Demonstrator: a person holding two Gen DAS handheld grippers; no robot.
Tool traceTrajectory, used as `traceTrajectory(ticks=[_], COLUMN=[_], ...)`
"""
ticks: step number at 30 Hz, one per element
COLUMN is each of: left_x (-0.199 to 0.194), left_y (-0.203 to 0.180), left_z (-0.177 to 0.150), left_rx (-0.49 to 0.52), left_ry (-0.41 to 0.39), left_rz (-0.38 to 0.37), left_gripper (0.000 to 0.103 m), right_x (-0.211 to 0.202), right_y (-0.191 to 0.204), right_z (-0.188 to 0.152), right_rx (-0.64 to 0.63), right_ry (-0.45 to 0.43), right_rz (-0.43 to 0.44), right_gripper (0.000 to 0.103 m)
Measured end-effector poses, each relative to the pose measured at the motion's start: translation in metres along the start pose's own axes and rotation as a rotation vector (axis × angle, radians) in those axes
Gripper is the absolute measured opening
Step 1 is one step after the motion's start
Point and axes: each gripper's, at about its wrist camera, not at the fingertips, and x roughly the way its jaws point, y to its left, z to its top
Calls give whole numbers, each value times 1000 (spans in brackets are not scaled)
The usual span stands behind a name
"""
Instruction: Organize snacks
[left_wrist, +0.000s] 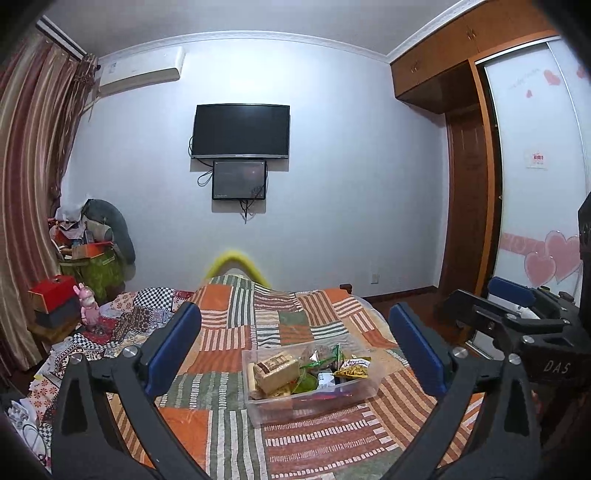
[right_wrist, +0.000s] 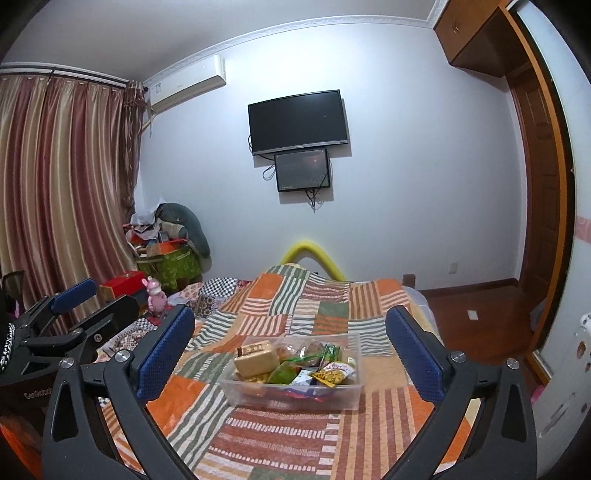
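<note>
A clear plastic bin (left_wrist: 258, 410) (right_wrist: 288, 400) sits on the patchwork bed cover, holding several snacks. Among them are a tan box (left_wrist: 279, 371) (right_wrist: 258, 356), a yellow packet (left_wrist: 354, 369) (right_wrist: 330, 374) and a green packet (right_wrist: 284, 371). My left gripper (left_wrist: 295, 317) hangs open above and just short of the bin, nothing between its blue pads. My right gripper (right_wrist: 290, 317) is open too and empty, at about the same distance from the bin. Each gripper shows at the edge of the other's view: right gripper (left_wrist: 487, 295), left gripper (right_wrist: 98, 301).
The striped quilt (left_wrist: 229, 332) covers the bed. A red box (left_wrist: 51, 295) and a pink toy (left_wrist: 88, 302) stand at the bed's left, with piled clutter (left_wrist: 92, 251) behind. Curtains (right_wrist: 55, 184) hang left; a wardrobe (left_wrist: 535, 166) and wooden floor (right_wrist: 480, 314) lie right.
</note>
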Motion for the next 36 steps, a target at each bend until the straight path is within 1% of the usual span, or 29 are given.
traceTrajectory(ticks=[16,30,36], left_x=[1,2,5], left_y=[-1,0,2], left_z=[-4,-7,-8], left_rx=[9,-2,-15], left_ry=[-2,3,14], left_rz=[9,8,3], left_gripper=[103,103,103], right_x=[-2,-4,-5], right_y=[5,-1,-1], right_z=[-4,-6,-7], right_rx=[-12,15,6], right_ry=[10,18,15], right_rz=[5,-5,-10], right_gripper=[103,103,103])
